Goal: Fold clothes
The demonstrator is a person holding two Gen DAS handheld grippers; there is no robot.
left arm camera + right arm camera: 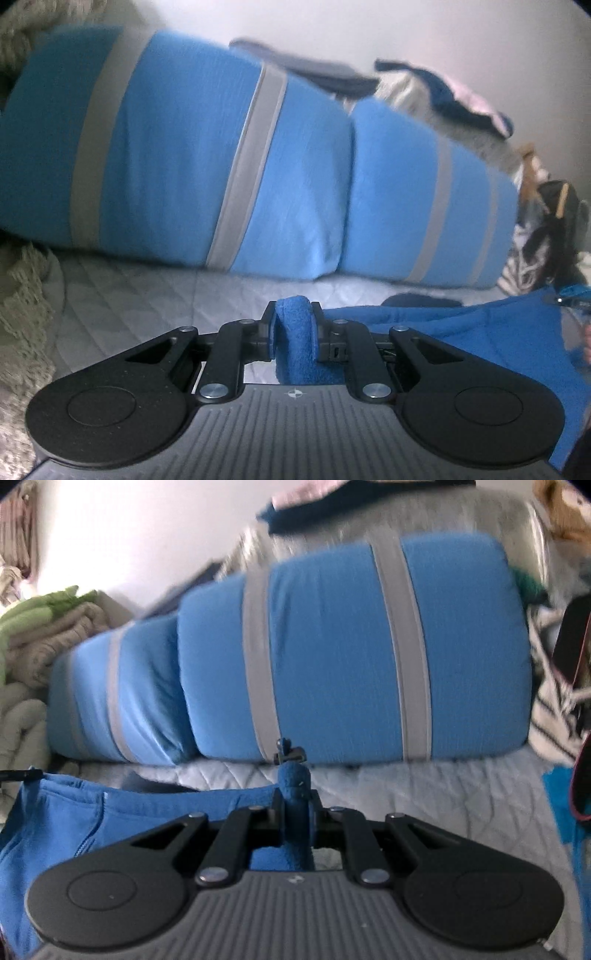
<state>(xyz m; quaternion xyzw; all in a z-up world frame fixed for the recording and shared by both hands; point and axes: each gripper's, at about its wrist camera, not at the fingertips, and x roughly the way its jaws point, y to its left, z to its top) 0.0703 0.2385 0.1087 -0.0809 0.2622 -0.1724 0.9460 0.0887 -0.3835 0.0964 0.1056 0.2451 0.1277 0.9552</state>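
Note:
A blue fleece garment (480, 332) is held up between both grippers above a grey quilted bedspread (155, 291). My left gripper (294, 314) is shut on a bunched edge of it, and the cloth stretches to the right. In the right wrist view my right gripper (294, 779) is shut on another bunched edge, and the blue fleece garment (110, 812) stretches to the left, with a zipper seam showing. The fingertips of both grippers are hidden by cloth.
Two blue pillows with grey stripes (207, 155) (351, 650) lean against the wall behind the bedspread (424, 794). Beige knit blankets (33, 646) lie at the left, piled clothes (454, 99) at the back right, a striped cloth (554, 709) at the right.

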